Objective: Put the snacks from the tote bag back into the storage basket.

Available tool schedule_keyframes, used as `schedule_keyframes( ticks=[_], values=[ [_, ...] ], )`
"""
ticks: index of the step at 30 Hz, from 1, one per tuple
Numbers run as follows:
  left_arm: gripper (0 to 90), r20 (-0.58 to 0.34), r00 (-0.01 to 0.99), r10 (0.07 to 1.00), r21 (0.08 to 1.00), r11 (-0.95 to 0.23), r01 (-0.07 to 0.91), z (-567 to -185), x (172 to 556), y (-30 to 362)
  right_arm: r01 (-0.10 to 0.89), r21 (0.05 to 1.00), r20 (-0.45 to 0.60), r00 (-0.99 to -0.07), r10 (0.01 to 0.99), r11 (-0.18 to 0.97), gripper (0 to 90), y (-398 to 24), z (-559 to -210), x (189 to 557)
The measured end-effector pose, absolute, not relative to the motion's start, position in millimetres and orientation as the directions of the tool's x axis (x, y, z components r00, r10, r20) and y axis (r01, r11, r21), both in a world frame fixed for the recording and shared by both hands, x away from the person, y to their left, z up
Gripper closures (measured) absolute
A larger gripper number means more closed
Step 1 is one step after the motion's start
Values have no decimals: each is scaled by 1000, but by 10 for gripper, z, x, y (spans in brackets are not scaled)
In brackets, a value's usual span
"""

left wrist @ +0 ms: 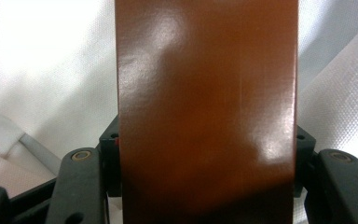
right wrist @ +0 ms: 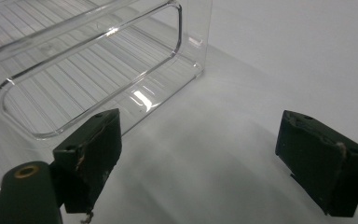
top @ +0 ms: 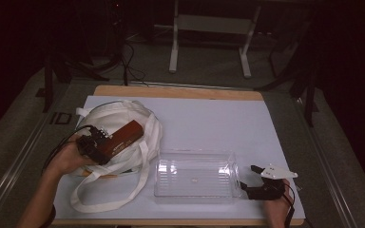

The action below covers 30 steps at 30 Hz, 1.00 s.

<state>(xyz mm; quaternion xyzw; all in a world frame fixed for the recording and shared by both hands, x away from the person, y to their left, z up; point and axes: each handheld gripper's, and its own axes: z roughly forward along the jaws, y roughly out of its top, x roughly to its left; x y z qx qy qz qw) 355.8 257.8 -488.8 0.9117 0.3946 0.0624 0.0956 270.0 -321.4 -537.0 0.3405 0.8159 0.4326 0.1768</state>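
Note:
A brown rectangular box (top: pixel 122 137) lies above a white cloth tote bag (top: pixel 123 118) on the left of the table, with my left gripper (top: pixel 95 146) shut on its near end. In the left gripper view the box (left wrist: pixel 205 107) stands glossy between the two black jaws, over the white bag cloth (left wrist: pixel 46 70). A clear plastic bin (top: pixel 195 173) sits empty at the table's front middle. My right gripper (top: pixel 248 177) rests open on the white surface just right of the bin; its own view has the bin's end wall (right wrist: pixel 93 79) ahead and left of the spread fingers (right wrist: pixel 93 154).
The table is covered by a white sheet (top: pixel 218 123) with a wooden edge at the back. The bag's long straps (top: pixel 109 199) loop toward the front edge. A metal frame stand (top: pixel 209 33) sits on the floor beyond the table.

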Motion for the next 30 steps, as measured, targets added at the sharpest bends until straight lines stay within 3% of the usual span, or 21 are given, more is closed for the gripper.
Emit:
schedule_keyframes(
  ticks=[14, 17, 19, 30],
  values=[
    [414, 4, 688, 725, 188, -677, 712, -4945, 3625, 2566, 405, 825, 9, -707, 707, 395, 143, -3213, -5369, 2702],
    [426, 16, 711, 703, 199, -699, 687, -4937, 3608, 2561, 404, 826, 10, -707, 707, 393, 143, -3215, -5370, 2702],
    [428, 70, 749, 659, 222, -742, 633, -4908, 3554, 2543, 404, 826, 10, -708, 706, 394, 143, -3215, -5370, 2702],
    [437, 129, 758, 639, 223, -764, 606, -4840, 3508, 2597, 402, 826, 6, -707, 707, 395, 143, -3214, -5370, 2700]
  ],
)
